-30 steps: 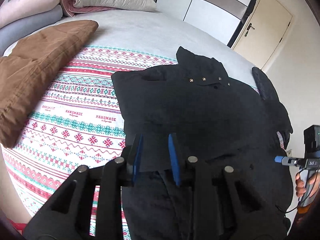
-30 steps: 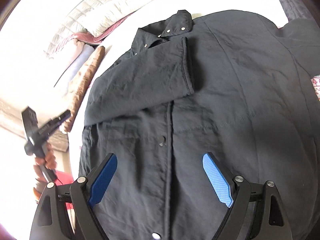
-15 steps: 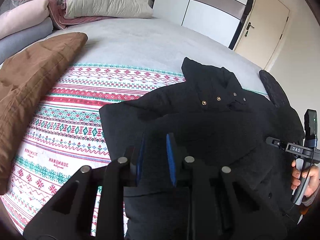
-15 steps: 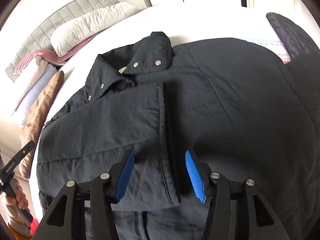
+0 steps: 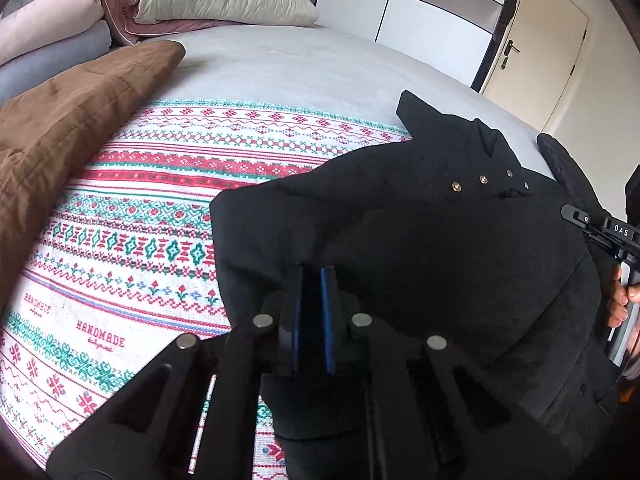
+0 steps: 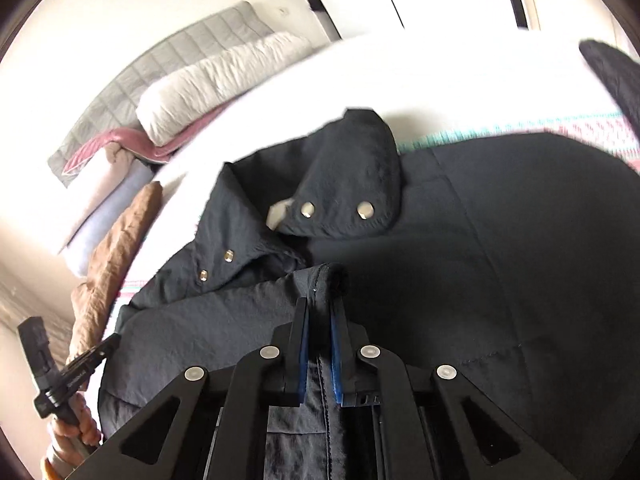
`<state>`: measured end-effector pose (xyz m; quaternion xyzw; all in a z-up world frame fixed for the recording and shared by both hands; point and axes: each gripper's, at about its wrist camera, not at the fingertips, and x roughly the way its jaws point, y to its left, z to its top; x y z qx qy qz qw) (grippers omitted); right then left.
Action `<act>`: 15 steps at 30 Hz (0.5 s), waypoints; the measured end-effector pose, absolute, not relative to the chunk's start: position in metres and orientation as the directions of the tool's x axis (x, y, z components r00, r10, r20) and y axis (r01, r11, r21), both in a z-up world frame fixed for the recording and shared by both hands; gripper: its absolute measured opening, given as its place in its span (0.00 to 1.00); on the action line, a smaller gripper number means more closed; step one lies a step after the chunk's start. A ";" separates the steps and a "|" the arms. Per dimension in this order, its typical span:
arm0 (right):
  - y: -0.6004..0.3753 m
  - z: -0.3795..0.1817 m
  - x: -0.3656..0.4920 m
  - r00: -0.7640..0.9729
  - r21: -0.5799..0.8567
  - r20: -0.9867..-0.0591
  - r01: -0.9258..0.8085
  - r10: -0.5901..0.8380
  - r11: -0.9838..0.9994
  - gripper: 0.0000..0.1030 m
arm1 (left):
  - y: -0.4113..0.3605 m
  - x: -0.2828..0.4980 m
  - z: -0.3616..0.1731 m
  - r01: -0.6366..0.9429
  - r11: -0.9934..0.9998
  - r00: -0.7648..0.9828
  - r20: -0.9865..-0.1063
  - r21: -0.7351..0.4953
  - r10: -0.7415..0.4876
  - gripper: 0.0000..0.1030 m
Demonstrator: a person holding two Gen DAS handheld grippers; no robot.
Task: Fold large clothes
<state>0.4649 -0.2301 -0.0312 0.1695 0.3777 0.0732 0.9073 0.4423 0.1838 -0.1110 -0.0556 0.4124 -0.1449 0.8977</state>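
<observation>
A black jacket (image 5: 440,240) with brass snaps lies face up on the bed, one sleeve folded across its chest. My left gripper (image 5: 314,271) sits low at the jacket's left side. Its jaws are closing, and dark fabric from the folded edge fills the narrow gap between the blue pads. My right gripper (image 6: 319,301) is below the collar (image 6: 352,168), its pads pressing on the sleeve cuff (image 6: 325,276), which bunches up above them. A person's hand (image 5: 620,304) holds the right gripper's handle at the right edge.
Under the jacket lies a red, green and white patterned blanket (image 5: 140,260) on a grey sheet (image 5: 300,68). A brown quilt (image 5: 60,140) lies at the left, with pillows (image 5: 216,0) behind it. A dark quilted item (image 5: 568,168) is at the far right, with a wardrobe (image 5: 420,12) and a door (image 5: 540,40) beyond.
The right jaws went from wide open to shut on the sleeve cuff while moving up towards the collar. The left jaws narrowed onto the fabric as that gripper sank closer to the jacket's left side.
</observation>
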 end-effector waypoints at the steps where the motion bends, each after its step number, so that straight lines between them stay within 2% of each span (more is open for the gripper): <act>1: -0.231 -0.033 0.464 0.707 0.318 -0.672 0.006 0.220 0.948 0.07 | 0.183 0.442 -0.116 0.215 0.951 0.615 -0.725 -0.223 -0.309 0.10; 4: -0.218 -0.063 0.473 0.628 0.127 -0.773 0.020 0.086 0.992 0.07 | 0.181 0.440 -0.117 0.215 0.954 0.621 -0.725 -0.208 -0.298 0.10; 5: -0.216 -0.067 0.471 0.625 0.100 -0.778 0.017 0.068 0.995 0.08 | 0.181 0.441 -0.114 0.217 0.954 0.616 -0.730 -0.205 -0.297 0.10; 7: -0.212 -0.062 0.468 0.633 0.083 -0.773 0.030 0.045 0.996 0.09 | 0.185 0.439 -0.103 0.224 0.955 0.622 -0.725 -0.197 -0.295 0.10; 10: -0.214 -0.045 0.464 0.632 0.073 -0.775 0.059 0.019 0.996 0.15 | 0.196 0.441 -0.087 0.212 0.959 0.653 -0.703 -0.189 -0.283 0.10; 12: -0.214 -0.030 0.462 0.666 0.059 -0.746 0.086 -0.014 0.995 0.18 | 0.197 0.447 -0.083 0.190 0.962 0.656 -0.704 -0.194 -0.272 0.10; 15: -0.192 -0.009 0.458 0.726 0.061 -0.688 0.051 0.005 0.997 0.33 | 0.181 0.454 -0.081 0.211 0.956 0.643 -0.708 -0.204 -0.293 0.10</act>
